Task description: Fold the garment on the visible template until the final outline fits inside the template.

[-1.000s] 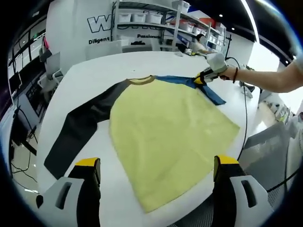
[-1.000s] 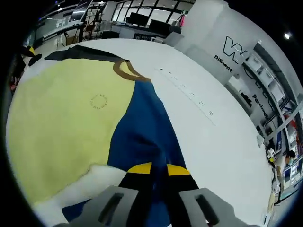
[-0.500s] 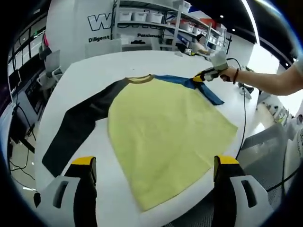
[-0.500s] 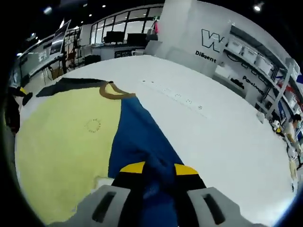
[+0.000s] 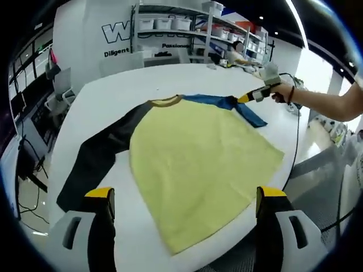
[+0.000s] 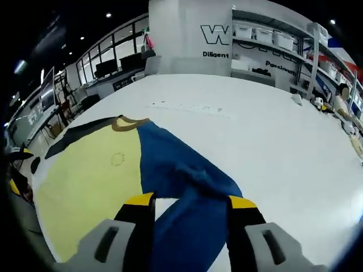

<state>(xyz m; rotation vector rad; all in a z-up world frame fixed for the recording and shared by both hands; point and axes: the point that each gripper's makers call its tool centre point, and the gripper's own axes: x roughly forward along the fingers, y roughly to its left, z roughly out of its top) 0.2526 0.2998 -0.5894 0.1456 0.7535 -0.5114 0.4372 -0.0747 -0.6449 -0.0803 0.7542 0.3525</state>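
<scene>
A long-sleeved shirt lies flat on the white table (image 5: 113, 85). It has a yellow body (image 5: 198, 164), a brown collar (image 5: 164, 101), a black sleeve (image 5: 96, 158) stretched to the left and a blue sleeve (image 5: 227, 105) folded at the far right. My left gripper (image 5: 187, 195) hangs open above the near hem, holding nothing. My right gripper (image 5: 245, 98) is at the blue sleeve's bend. In the right gripper view its jaws stand apart (image 6: 190, 201), and the blue sleeve (image 6: 176, 170) lies between and under them. The yellow body (image 6: 91, 175) is to the left.
A faint row of marks (image 6: 187, 107) crosses the table beyond the sleeve. A person's forearm (image 5: 323, 105) reaches in from the right, with a cable (image 5: 295, 141) hanging off the table edge. Shelves with white bins (image 5: 170, 25) stand behind, chairs (image 5: 59, 85) to the left.
My right gripper was shut on the blue sleeve; its jaws have spread apart and the sleeve now lies loose between them. The left gripper has hardly moved.
</scene>
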